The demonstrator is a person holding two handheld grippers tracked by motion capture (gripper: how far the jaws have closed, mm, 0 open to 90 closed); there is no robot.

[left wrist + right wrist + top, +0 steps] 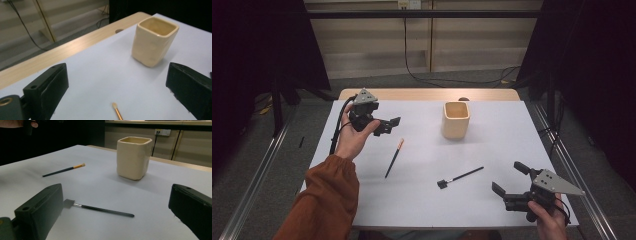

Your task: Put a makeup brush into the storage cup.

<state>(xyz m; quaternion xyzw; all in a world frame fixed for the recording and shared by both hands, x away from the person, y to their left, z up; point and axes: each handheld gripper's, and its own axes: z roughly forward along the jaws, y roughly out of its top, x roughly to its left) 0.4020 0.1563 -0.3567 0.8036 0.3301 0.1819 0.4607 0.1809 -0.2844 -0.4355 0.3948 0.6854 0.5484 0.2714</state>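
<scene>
in the high view the left gripper (388, 125) sits in the upper left of the frame, held up in the person's left hand (354, 137), its jaws spread wide with nothing between them. in the left gripper view the same jaws stand far apart at the lower left and lower right corners, with the cream cup (153, 41) in the upper right and the pale tip of the orange-tipped brush (116, 110) at the bottom centre, just ahead of the jaws.

the right gripper (508, 179) is at the lower right of the high view, gripped by the right hand (549, 217), jaws also spread and holding nothing. the black brush (460, 177) lies flat on the white table (492, 210) just left of it, below centre of the frame. in the right gripper view that black brush (100, 209) lies across the lower middle, its square head near the left jaw, not touching either.

the orange-tipped brush (394, 158) lies left of centre in the high view, well apart from the black one. the cup (455, 120) stands upright above centre.
</scene>
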